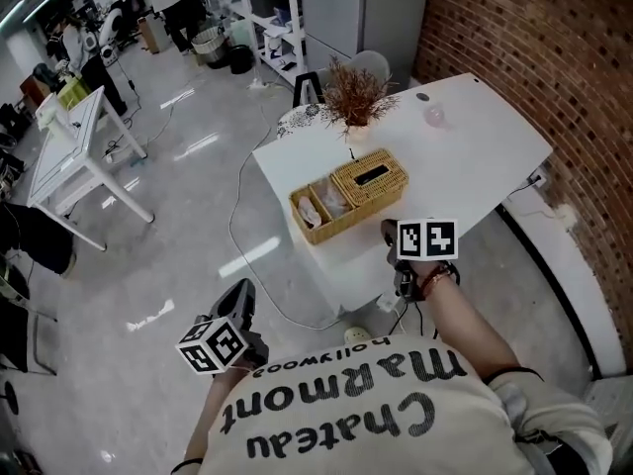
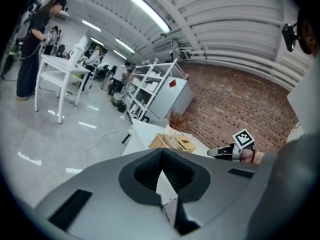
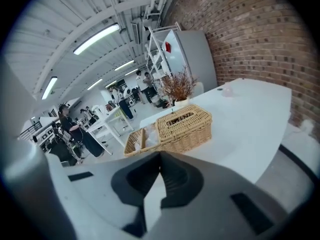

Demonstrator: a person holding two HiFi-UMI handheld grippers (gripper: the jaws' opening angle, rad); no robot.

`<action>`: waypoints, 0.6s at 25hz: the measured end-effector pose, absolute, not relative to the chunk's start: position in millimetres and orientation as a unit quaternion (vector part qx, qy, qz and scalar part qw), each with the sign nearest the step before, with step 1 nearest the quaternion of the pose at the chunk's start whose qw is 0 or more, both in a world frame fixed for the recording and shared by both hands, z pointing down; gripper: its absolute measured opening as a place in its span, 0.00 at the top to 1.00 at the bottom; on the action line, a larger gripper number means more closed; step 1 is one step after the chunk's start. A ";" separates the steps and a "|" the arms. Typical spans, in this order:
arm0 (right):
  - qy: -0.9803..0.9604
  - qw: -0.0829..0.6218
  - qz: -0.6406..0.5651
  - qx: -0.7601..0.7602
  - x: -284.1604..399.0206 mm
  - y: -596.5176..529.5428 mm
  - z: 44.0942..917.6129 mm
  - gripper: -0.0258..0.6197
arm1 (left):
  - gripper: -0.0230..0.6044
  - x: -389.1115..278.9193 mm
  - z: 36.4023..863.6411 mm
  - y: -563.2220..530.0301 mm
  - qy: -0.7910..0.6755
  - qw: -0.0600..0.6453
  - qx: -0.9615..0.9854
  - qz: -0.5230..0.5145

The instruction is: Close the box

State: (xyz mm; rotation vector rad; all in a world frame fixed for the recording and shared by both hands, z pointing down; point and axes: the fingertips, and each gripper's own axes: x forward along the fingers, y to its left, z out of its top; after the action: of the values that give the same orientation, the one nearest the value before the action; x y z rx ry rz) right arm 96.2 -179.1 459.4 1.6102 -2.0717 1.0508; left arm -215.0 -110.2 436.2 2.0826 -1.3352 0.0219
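The wicker box (image 1: 348,198) sits near the front edge of the white tabletop (image 1: 475,156), not yet closed. Its half toward 2 o'clock is covered by a slotted lid (image 1: 370,176). The half toward 8 o'clock lies uncovered and shows pale contents too small to make out.

In the head view, the right gripper (image 1: 393,234) hangs at the tabletop's near edge, at about 5 o'clock from the box, close to it but apart. In the right gripper view its jaws are clenched together with nothing between them, and the box appears at 12 o'clock beyond their tips.

The left gripper (image 1: 240,300) is held low over the grey floor (image 1: 178,245), well apart from the box at about 7 o'clock from it. The left gripper view shows its jaws also pressed together and empty, with the box far off at 12 o'clock.

A dried plant (image 1: 353,95) stands on the tabletop at 12 o'clock from the box, just beyond it.
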 end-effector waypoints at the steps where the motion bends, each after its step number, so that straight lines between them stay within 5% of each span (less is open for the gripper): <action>1: -0.726 0.152 0.364 0.563 92.9 -170.6 455.4 0.96 | 0.96 -210.3 434.8 -109.2 -0.499 0.327 0.803 0.013; 15: -0.791 -0.048 0.267 0.549 49.7 -86.4 373.0 0.96 | 0.96 -188.7 380.3 -73.8 -0.423 0.294 0.856 -0.028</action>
State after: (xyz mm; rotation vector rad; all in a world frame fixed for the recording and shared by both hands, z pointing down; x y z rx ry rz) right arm 49.7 -86.4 373.0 1.7783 -2.5632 0.8665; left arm -188.7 -73.8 380.3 2.2801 -1.1270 -0.0758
